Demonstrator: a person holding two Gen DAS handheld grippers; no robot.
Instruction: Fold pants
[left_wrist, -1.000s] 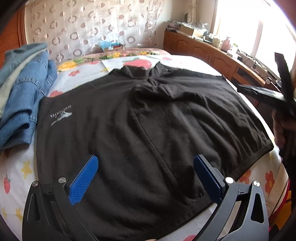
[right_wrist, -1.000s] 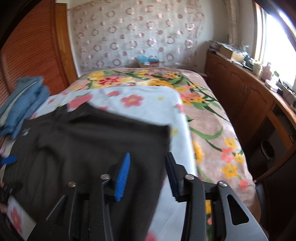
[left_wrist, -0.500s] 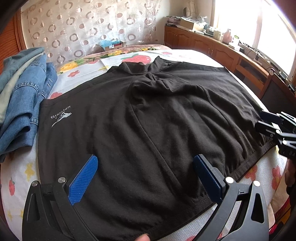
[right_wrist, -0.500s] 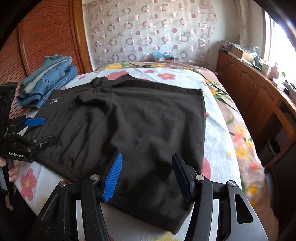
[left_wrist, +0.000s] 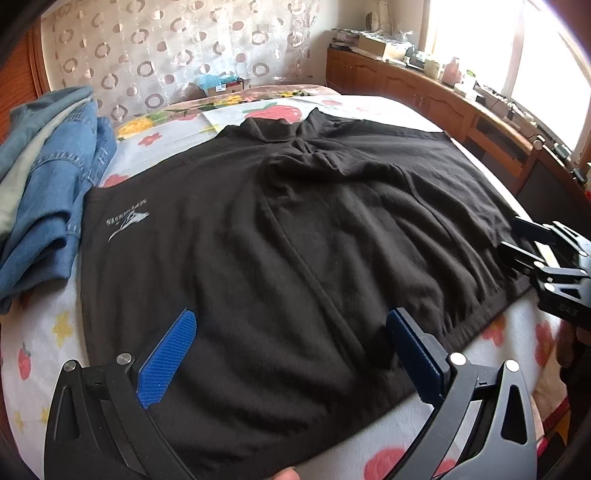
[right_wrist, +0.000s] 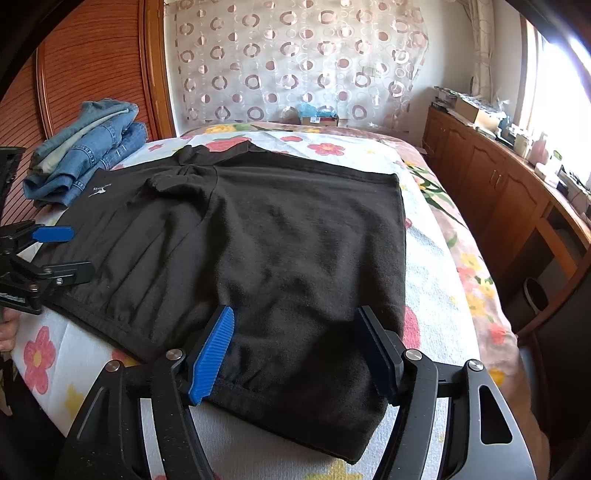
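Daylight from window (left_wrist: 480, 55) on right, blown out to white in both views, glare washes over the cabinet top (left_wrist: 436, 77) below it. Room bright overall, soft shadows only. Black pants (left_wrist: 295, 258) read very dark, folds barely visible, little texture detail. Strong fisheye bend: bed (right_wrist: 443, 258) edges and wooden panel (right_wrist: 92, 62) curve, black vignette in corners. Centre sharp, no motion blur; near gripper bodies at bottom edge slightly soft, far clutter small and unclear
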